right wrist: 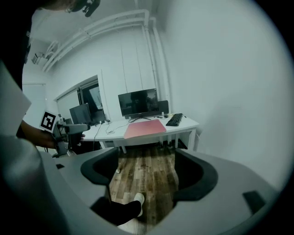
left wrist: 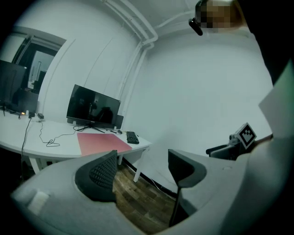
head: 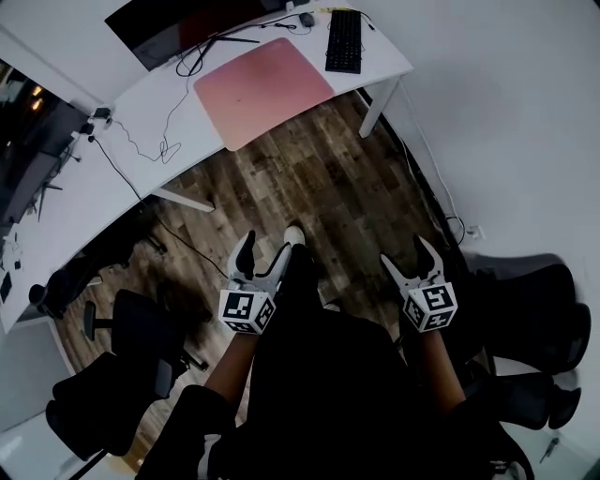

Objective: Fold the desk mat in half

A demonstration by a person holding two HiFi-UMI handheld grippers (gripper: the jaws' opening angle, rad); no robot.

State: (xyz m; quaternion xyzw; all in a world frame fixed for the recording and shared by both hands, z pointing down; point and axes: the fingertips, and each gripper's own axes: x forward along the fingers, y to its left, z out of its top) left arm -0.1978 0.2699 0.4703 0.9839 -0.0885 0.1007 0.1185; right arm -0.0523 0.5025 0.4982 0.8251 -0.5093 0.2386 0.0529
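Note:
A pink desk mat [head: 262, 89] lies flat and unfolded on the white desk [head: 389, 64], far ahead of me across the wooden floor. The mat [left wrist: 101, 141] also shows in the left gripper view, and the mat [right wrist: 145, 128] appears in the right gripper view too. My left gripper [head: 261, 260] is held low in front of my body, open, with nothing between its jaws. My right gripper [head: 412, 260] is level with it on the right, also open and holding nothing. Both are well short of the desk.
A black keyboard [head: 344, 40] lies right of the mat, a mouse [head: 307, 19] and a monitor [head: 178, 26] behind it. Cables [head: 155, 141] trail over the desk's left part. Black office chairs [head: 117, 361] stand at my left and chairs [head: 534, 328] at my right. My shoe [head: 293, 234] is on the floor.

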